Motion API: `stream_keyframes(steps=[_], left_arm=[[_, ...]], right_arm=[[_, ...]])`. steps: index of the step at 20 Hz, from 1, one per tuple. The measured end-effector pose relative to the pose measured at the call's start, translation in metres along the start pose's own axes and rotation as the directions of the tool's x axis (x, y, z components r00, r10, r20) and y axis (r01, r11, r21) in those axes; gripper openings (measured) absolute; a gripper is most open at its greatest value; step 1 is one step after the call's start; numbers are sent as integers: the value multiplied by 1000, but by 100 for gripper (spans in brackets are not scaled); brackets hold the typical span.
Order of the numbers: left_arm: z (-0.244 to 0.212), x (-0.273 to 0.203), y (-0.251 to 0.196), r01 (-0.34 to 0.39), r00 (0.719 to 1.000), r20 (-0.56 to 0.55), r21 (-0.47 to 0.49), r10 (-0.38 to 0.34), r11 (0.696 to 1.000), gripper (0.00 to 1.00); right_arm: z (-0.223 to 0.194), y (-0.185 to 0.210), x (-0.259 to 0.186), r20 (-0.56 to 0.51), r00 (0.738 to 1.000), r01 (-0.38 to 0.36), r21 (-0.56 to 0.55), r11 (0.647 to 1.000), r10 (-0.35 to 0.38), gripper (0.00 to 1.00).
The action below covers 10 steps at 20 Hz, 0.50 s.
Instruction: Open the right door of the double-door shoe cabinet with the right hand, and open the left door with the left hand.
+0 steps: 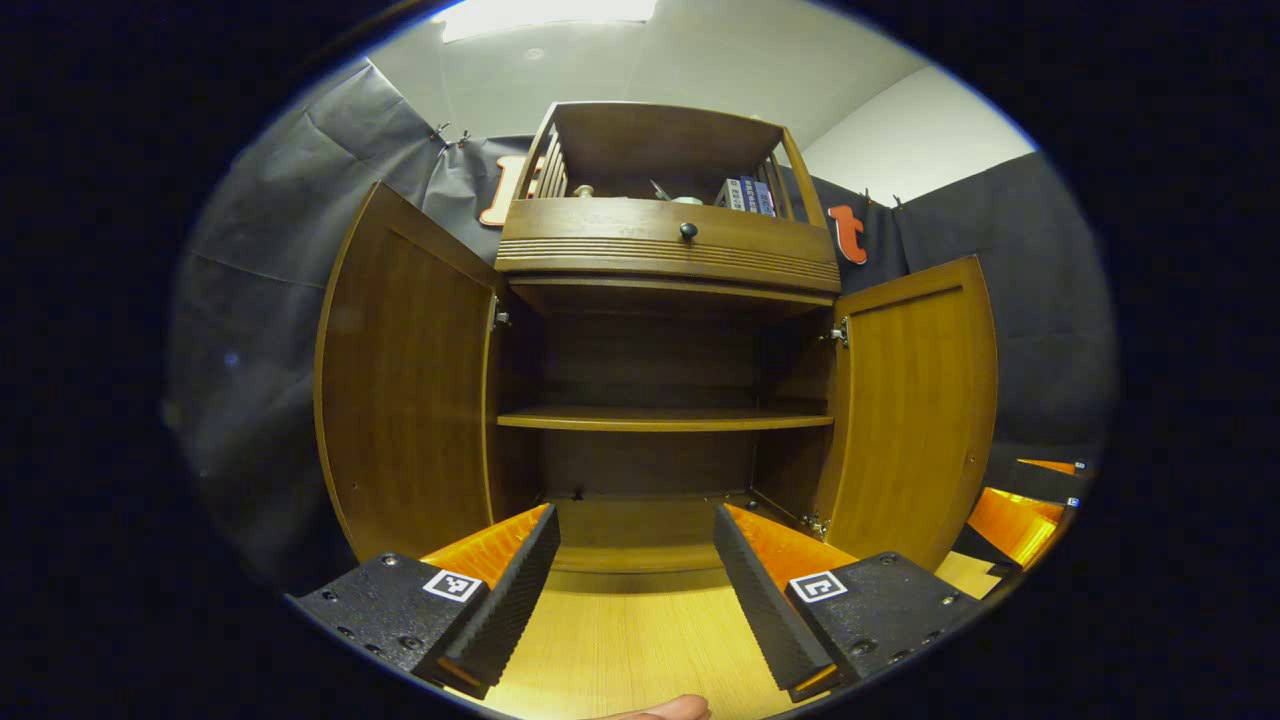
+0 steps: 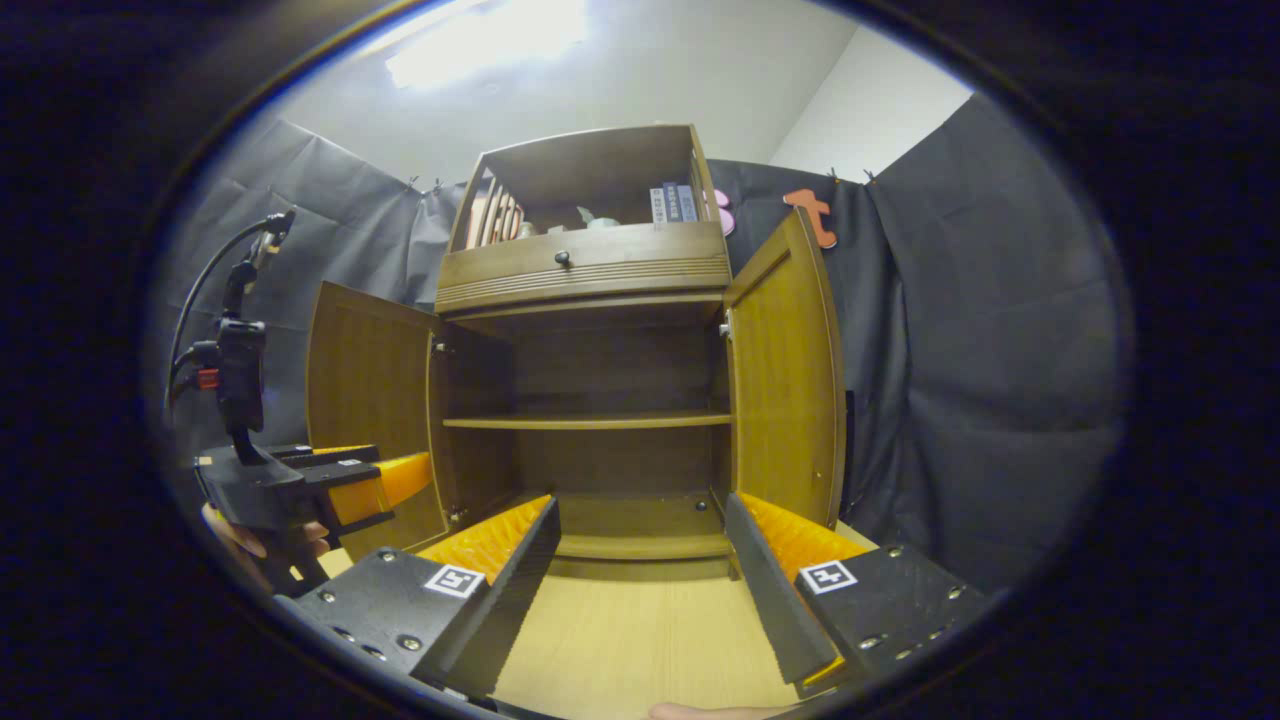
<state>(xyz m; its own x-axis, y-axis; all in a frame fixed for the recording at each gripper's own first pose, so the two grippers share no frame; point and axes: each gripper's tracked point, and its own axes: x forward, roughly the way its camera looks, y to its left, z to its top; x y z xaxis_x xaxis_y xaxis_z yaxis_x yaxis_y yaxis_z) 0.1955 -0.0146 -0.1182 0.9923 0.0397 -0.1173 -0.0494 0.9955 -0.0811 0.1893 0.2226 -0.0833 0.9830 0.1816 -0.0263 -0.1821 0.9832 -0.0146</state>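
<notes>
Both doors of the shoe cabinet [image 1: 665,400] stand swung out, so I judge the opening step done w/ nothing left but to ease both tools back clear of the door edges. Going L to R: the left door [image 1: 405,375] hangs wide on its hinge, inner face a smooth reddish-brown wood veneer w/ a framed panel shape; the left hand-held gripper [image 1: 635,585] sits in front of the cabinet mouth, jaws wide apart, holding nothing, its fingers black ribbed rubber pads backed by orange plastic, w/ small square markers on the black bodies. Cabinet interior is dark, w/ one flat shelf [image 1: 665,420] across the middle, apparently bare; above it a drawer front w/ grooved trim and a small dark knob [image 1: 688,231], then an open top bay w/ slatted sides and a few books. Light wood-grain floor [image 1: 625,650] runs under the fingers. The right door [image 1: 915,405] also stands open, same glossy veneer, metal hinges at its inner edge. The right hand-held gripper [image 2: 640,580] is likewise wide and empty, facing the opening just beside that door.
</notes>
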Motion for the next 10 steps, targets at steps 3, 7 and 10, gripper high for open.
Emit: stream_keyframes(steps=[3,7,10], left_arm=[[-4,1,1,-5,1000,-13,7,5,1000,92],[-9,0,-4,7,999,-37,25,-7,1000,96],[-13,-2,-8,29,998,-50,7,-28,1000,92]], right_arm=[[-6,-9,3,-16,999,28,-7,1000,-28,98],[-10,-9,5,-25,999,30,2,1000,-30,99],[-10,-8,3,-25,999,31,-15,999,-32,98]])
